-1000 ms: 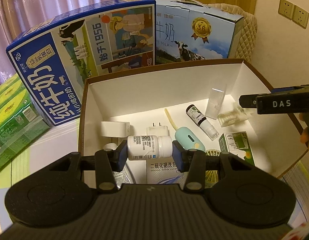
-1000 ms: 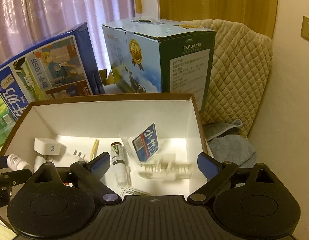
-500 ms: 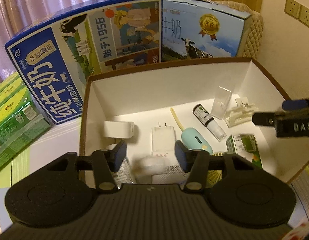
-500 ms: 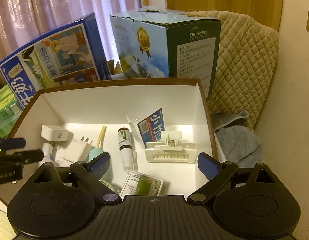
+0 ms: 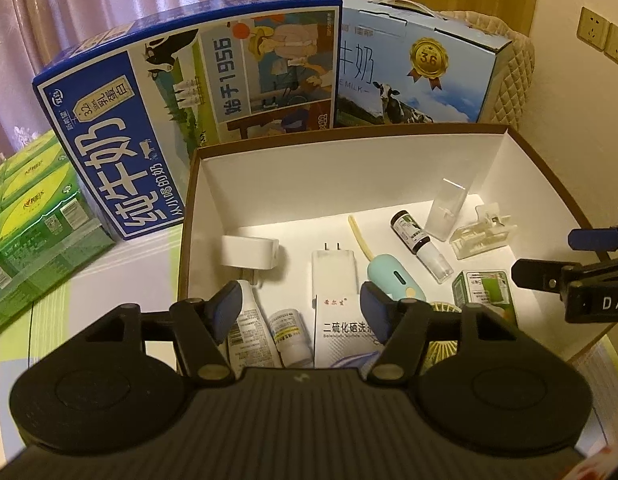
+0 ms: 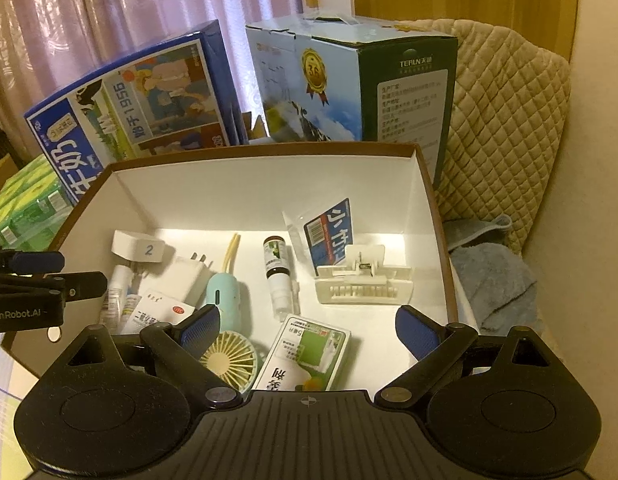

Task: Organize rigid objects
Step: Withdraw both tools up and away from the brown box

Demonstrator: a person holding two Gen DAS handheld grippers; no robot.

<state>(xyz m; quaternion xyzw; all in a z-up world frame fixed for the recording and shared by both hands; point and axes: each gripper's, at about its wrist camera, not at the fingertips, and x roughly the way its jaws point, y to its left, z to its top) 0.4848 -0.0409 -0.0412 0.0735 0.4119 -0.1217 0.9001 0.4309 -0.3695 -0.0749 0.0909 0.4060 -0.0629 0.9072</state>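
Over the box (image 5: 525, 148), left gripper (image 5: 301, 312) spread, jaws just opened; small pill bottle (image 5: 289, 330) lying loose below beside a tube. Right gripper (image 6: 309, 332) wide, empty. Drop-off looks finished; next, fetch another item.

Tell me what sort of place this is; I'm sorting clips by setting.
Probably a room in a home: pink pleated curtains, a beige quilted cushion, and blue printed milk cartons stacked behind a white-lined cardboard box.
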